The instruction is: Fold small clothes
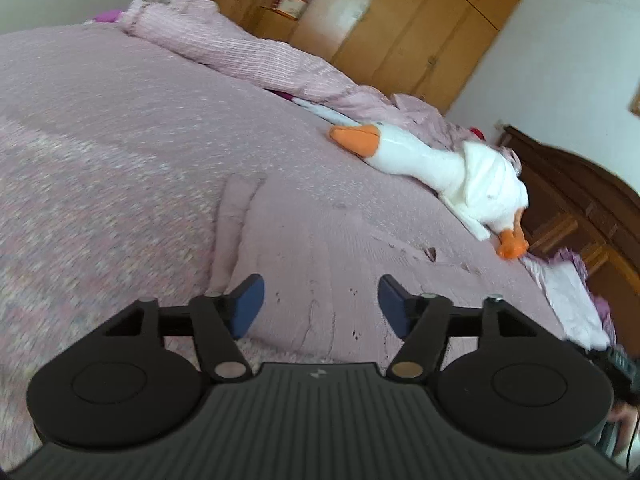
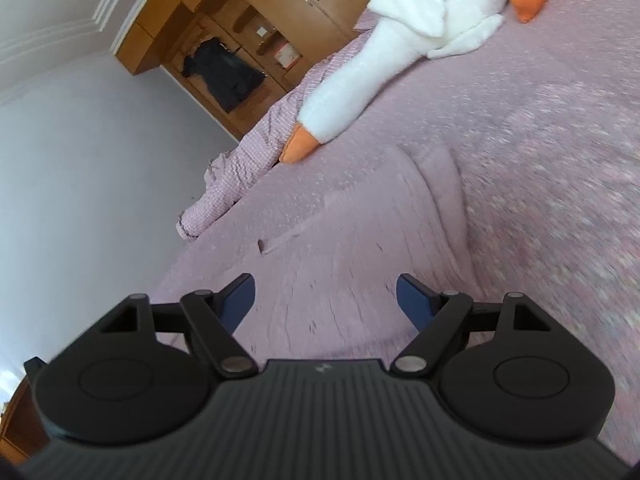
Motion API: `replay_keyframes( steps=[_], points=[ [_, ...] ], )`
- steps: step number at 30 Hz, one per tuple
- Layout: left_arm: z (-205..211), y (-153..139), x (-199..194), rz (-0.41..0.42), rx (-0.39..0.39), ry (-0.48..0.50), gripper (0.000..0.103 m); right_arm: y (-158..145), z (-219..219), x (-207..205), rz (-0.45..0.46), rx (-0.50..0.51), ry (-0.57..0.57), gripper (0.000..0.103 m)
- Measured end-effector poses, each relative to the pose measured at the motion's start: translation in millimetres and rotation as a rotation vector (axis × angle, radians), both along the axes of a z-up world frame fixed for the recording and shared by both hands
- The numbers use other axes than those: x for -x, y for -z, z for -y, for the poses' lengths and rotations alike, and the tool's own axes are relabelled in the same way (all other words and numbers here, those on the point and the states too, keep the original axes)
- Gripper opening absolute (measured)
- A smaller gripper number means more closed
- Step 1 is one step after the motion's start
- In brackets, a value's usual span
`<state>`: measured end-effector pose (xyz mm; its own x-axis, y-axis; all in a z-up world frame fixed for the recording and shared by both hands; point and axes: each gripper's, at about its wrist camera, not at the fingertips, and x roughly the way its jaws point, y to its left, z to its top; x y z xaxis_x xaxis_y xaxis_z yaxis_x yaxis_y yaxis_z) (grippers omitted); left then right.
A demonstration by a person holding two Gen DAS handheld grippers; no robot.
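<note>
A small pink ribbed garment (image 1: 316, 248) lies flat on the pink bedspread (image 1: 100, 160), one sleeve (image 1: 234, 220) stretched out to its left. My left gripper (image 1: 320, 300) hovers open just above the garment's near part, nothing between its blue pads. In the right wrist view the same garment (image 2: 360, 256) spreads out ahead, its sleeve (image 2: 440, 184) curving away at the right. My right gripper (image 2: 326, 298) is open over it too and holds nothing. The pink of the cloth blends with the bedspread (image 2: 560, 140), so its edges are faint.
A white plush goose (image 1: 432, 164) with orange beak and feet lies beyond the garment, also as plush goose (image 2: 400, 32). A bunched pink quilt (image 1: 240, 48) runs along the far side. Wooden wardrobe (image 1: 400, 28), dark headboard (image 1: 580, 208) and a white-purple cloth (image 1: 568, 288) border the bed.
</note>
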<state>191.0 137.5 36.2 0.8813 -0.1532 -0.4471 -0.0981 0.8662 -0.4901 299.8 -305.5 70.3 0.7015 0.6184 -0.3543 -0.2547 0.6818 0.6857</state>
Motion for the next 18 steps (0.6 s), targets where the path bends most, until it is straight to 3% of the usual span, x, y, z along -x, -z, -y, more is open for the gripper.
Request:
replay_keyframes(
  steps=[2, 6, 10, 15, 18],
  points=[
    [-1, 0, 9, 0.001, 0.003, -0.018, 0.078, 0, 6, 10, -0.003, 0.018, 0.021, 0.081],
    [6, -1, 15, -0.011, -0.087, -0.042, 0.08, 1, 18, 4, 0.003, 0.019, 0.051, 0.081],
    [18, 0, 10, -0.015, -0.118, -0.015, 0.081, 14, 35, -26, -0.029, 0.011, 0.078, 0.081],
    [32, 2, -7, -0.007, -0.173, 0.037, 0.082, 34, 47, -71, -0.086, -0.062, 0.027, 0.081],
    [40, 3, -18, 0.032, -0.205, 0.055, 0.082, 45, 51, -96, -0.123, -0.094, 0.048, 0.078]
  ],
)
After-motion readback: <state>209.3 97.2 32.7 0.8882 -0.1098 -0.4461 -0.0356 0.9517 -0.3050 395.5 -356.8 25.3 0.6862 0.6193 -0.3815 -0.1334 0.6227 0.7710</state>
